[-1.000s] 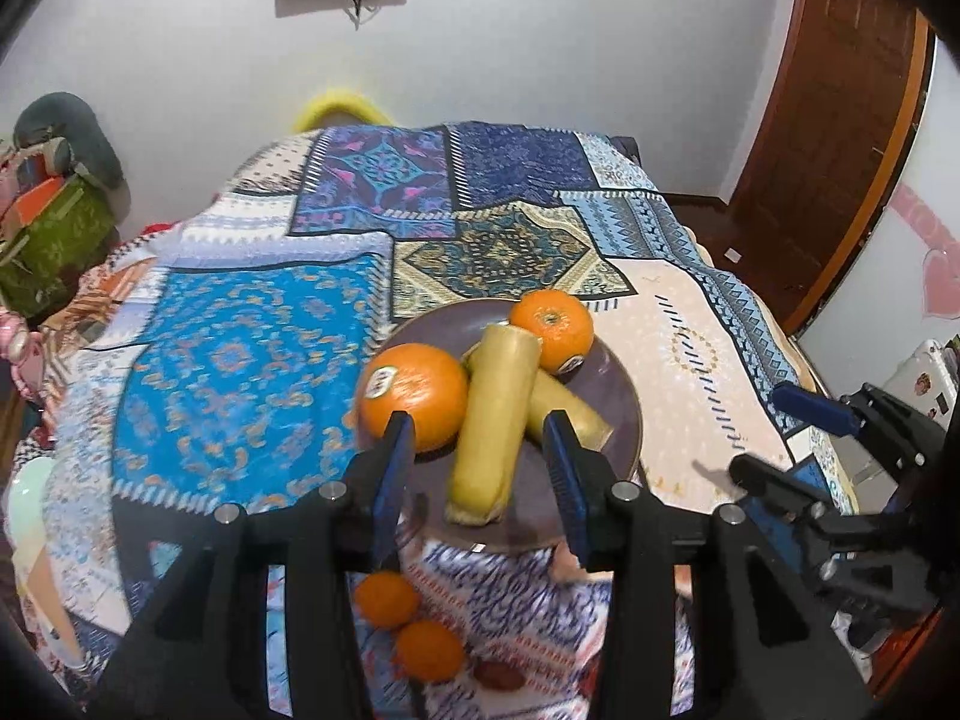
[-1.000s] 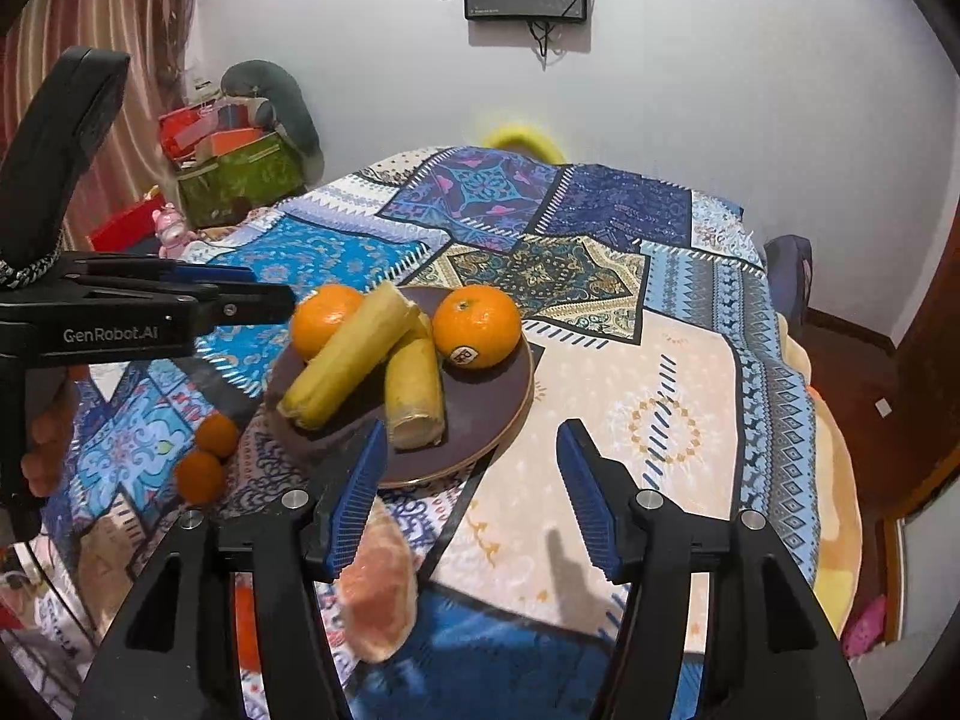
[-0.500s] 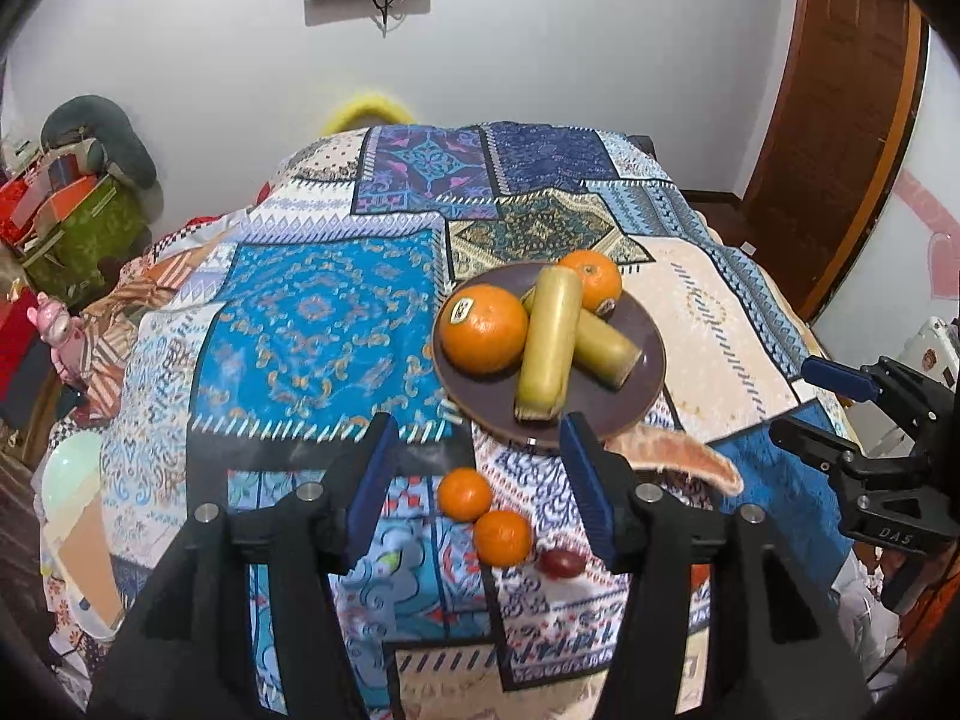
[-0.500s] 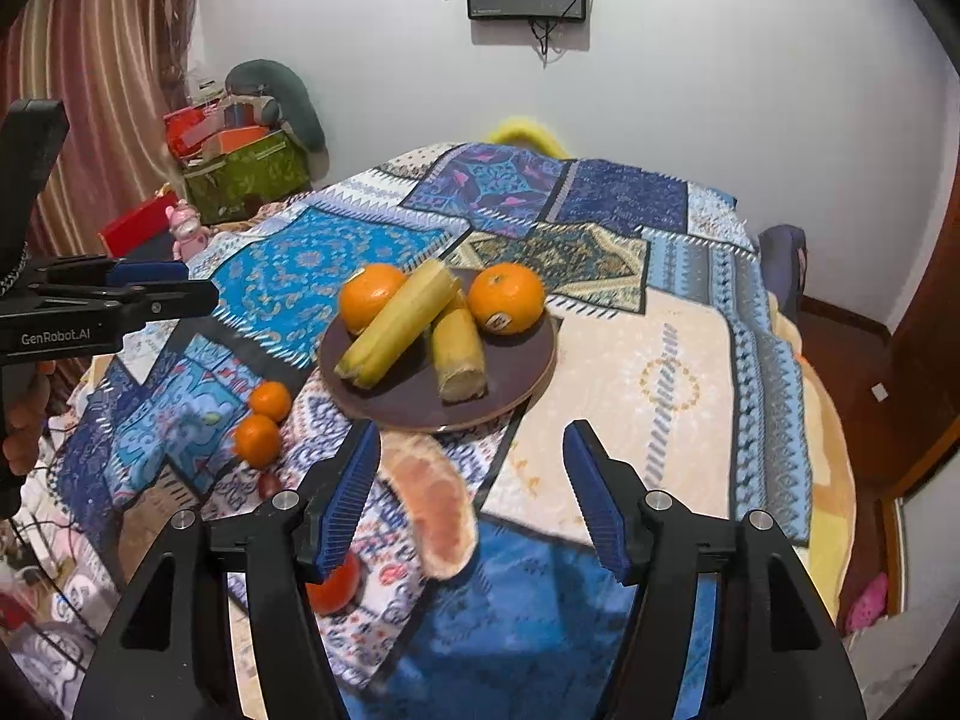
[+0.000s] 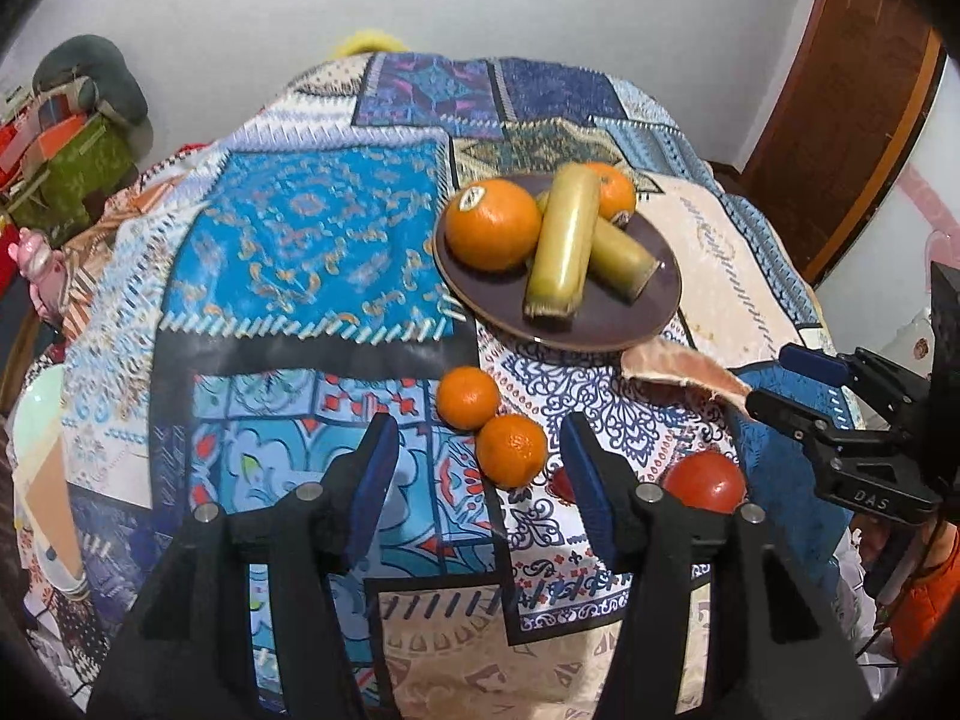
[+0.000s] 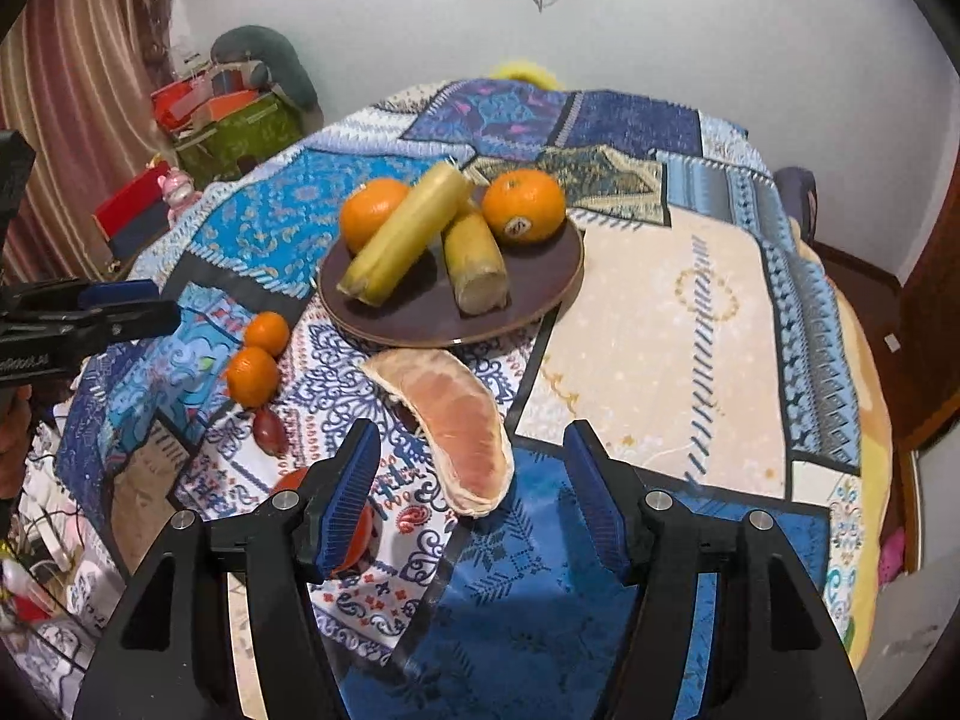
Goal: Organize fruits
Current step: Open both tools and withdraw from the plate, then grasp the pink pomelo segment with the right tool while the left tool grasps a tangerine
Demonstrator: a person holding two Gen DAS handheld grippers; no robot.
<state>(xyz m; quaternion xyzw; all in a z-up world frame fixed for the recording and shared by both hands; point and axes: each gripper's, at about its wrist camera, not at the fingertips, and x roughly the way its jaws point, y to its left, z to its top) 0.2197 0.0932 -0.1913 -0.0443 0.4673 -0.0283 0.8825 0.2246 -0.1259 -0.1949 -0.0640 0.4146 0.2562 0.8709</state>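
Fruits: two tangerines (image 5: 491,423) just ahead of the left gripper (image 5: 477,468), in line with its gap; pomelo wedge (image 6: 451,425) between the right gripper (image 6: 474,480) fingers' line. Both half-open, empty; left jaws have just been opening. Step: approach. Next, I judge: lower onto one loose fruit, carry to plate (image 5: 624,324). Tangerines glossy, round; wedge pink, curved.

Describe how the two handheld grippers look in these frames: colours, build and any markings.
Both are black plastic two-finger tools. The left gripper and right gripper have angular black fingers with round silver bolts, and ribbed blue pads line the jaws. White lettering marks each body from the side. An orange sleeve shows beside the right one.
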